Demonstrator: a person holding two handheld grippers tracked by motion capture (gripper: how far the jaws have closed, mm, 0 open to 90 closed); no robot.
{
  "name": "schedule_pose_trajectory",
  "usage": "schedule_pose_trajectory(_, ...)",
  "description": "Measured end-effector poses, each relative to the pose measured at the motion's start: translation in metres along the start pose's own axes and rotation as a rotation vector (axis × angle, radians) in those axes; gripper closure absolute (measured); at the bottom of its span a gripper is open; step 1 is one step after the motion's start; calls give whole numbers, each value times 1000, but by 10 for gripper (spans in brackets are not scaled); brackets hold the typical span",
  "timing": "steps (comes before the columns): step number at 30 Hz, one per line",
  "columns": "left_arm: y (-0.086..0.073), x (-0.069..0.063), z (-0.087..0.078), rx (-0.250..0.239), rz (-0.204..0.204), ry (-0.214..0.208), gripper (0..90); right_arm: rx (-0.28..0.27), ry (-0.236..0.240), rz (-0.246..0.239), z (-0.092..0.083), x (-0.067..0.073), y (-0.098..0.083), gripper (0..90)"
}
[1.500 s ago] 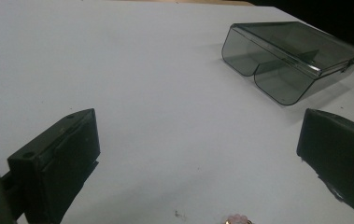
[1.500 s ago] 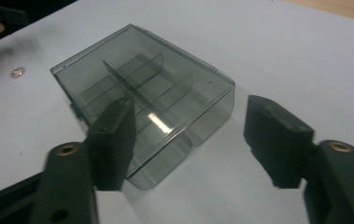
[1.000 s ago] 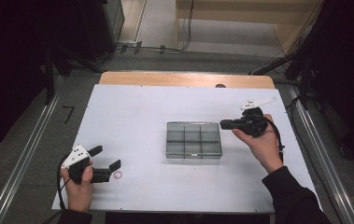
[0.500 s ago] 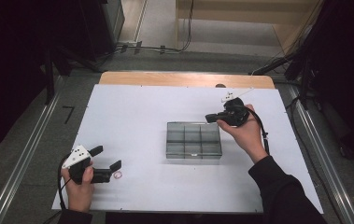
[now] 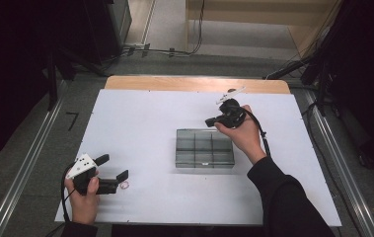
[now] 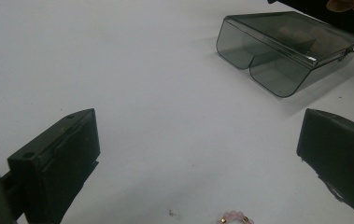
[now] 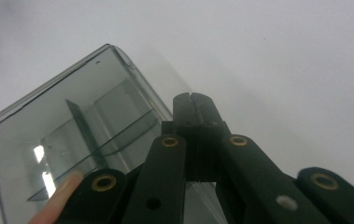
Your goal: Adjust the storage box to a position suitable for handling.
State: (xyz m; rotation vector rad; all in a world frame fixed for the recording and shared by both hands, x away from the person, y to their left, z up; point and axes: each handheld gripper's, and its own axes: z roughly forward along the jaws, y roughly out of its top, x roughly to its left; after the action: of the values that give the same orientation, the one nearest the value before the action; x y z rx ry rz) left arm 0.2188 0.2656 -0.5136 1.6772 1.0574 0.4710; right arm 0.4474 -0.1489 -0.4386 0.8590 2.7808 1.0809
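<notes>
Right gripper is sitting just above centre of the high view, jaws clenched tight with nothing between them, tips pointing at the far right corner of the clear plastic box. In the right gripper view the shut jaw tips are hanging over bare white table right beside the box's corner; I can't tell if they are touching it. Box is lying flat mid-table with inner dividers visible and its lid looking shut. From the left gripper view the box is showing its hinged side, upper right of frame.

Left gripper is resting lower left of the high view, jaws released and spread wide, empty. Small pink bead ring is lying on the table just beside its tips, also showing at the bottom edge of the left gripper view.

Judging the step as working the box lid or nudging the box with the closed tips. To do it well: be lowering the tips to the lid seam at the corner, not the wall below; be pushing slow so the light box isn't skidding; the free left gripper could be bracing the near side. Risk: tips slipping off smooth plastic.
</notes>
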Motion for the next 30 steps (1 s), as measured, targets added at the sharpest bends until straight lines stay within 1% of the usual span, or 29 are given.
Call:
schedule_pose_trajectory(5, 0, 0, 0, -1, 0, -2, 0, 24, 1, 21, 11, -5, 5, 880)
schedule_pose_trajectory(10, 0, 1, 0, -5, -6, -5, 0, 49, 3, 47, 20, -7, 8, 880)
schedule_pose_trajectory(15, 0, 1, 0, -1, -2, -6, 0, 82, 1, 72, 26, -9, 9, 880)
schedule_pose_trajectory(17, 0, 1, 0, -1, -2, -7, 0, 90, 2, 67, 28, -11, 8, 880)
schedule_pose_trajectory(21, 0, 1, 0, 0, -2, -7, 0, 113, 15, 91, 31, -14, 6, 880)
schedule_pose_trajectory(23, 0, 0, 0, 0, -2, -6, 0, 122, 27, 87, 33, -14, 5, 880)
schedule_pose_trajectory(26, 0, 0, 0, 0, -2, -6, 0, 123, 30, 85, 33, -14, 5, 881)
schedule_pose_trajectory(30, 0, 0, 0, 1, -2, -6, 0, 110, 45, 89, 33, -15, 4, 881)
